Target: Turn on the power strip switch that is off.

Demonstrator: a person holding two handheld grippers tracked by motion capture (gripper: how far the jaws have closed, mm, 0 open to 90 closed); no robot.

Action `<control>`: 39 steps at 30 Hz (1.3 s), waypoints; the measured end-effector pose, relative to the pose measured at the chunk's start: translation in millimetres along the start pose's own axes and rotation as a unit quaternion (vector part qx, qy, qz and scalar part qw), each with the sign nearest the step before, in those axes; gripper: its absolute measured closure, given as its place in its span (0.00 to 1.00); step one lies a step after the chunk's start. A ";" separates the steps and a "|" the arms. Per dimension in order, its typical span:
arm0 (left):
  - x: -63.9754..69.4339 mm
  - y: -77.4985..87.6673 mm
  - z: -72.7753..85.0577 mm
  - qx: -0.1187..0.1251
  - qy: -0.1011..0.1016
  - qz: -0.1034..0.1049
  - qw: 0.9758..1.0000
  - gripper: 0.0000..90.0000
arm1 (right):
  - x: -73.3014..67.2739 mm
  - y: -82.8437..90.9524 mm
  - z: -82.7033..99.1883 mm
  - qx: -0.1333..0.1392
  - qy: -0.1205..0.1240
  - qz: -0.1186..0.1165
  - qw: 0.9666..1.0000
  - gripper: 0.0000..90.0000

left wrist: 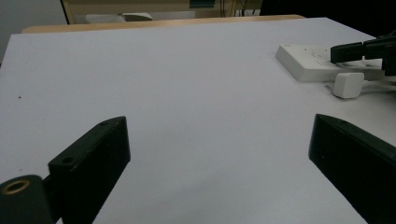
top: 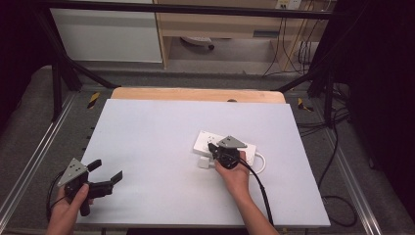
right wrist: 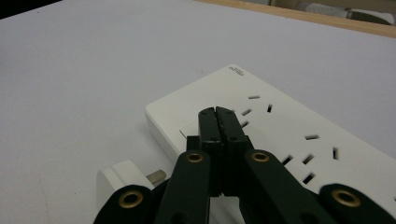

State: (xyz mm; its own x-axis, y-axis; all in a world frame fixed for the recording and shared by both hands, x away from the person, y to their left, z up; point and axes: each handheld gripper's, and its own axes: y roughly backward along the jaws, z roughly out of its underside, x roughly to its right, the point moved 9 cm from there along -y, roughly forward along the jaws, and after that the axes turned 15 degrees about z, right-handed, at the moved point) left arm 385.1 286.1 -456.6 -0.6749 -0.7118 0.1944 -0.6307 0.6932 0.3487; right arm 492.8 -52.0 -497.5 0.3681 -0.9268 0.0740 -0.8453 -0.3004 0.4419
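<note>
White tabletop (top: 161,147), grey floor (top: 29,127), possibly wooden shelving (top: 215,24)

Even, soft overhead light; white worktop (top: 161,147) bright, no glare. Surroundings in high view fall to near black at both sides. Shadows faint, short under the power strip (right wrist: 280,135). High view slightly soft. Right hand-held gripper (right wrist: 218,114) view blurs toward bottom edge.

One power strip (right wrist: 280,135) lies under the closed tips of the right gripper (right wrist: 218,114), one white plug (right wrist: 122,179) beside those jaws, one table (top: 161,147) beneath, and two grippers counting the spread left gripper (top: 105,170).
</note>
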 end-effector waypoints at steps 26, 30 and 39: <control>0.0 -0.5 0.1 0.000 0.000 0.001 1.000 0.06 | 0.5 0.0 1.7 -0.011 -0.011 -0.001 1.000 1.00; -0.2 -0.5 0.2 0.000 0.001 0.000 1.000 0.06 | 0.5 0.0 1.5 -0.013 -0.013 -0.001 1.000 1.00; -0.6 -0.2 0.1 0.000 0.001 0.000 1.000 0.06 | -0.6 2.7 -1.5 -0.011 -0.016 -0.005 1.000 1.00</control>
State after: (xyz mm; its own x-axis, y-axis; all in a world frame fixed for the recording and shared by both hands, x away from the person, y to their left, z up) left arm 385.5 286.4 -456.9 -0.6747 -0.7116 0.1959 -0.6305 0.6937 0.3482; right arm 490.9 -51.9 -495.1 0.3635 -0.9307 0.0416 -0.8329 -0.3047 0.4620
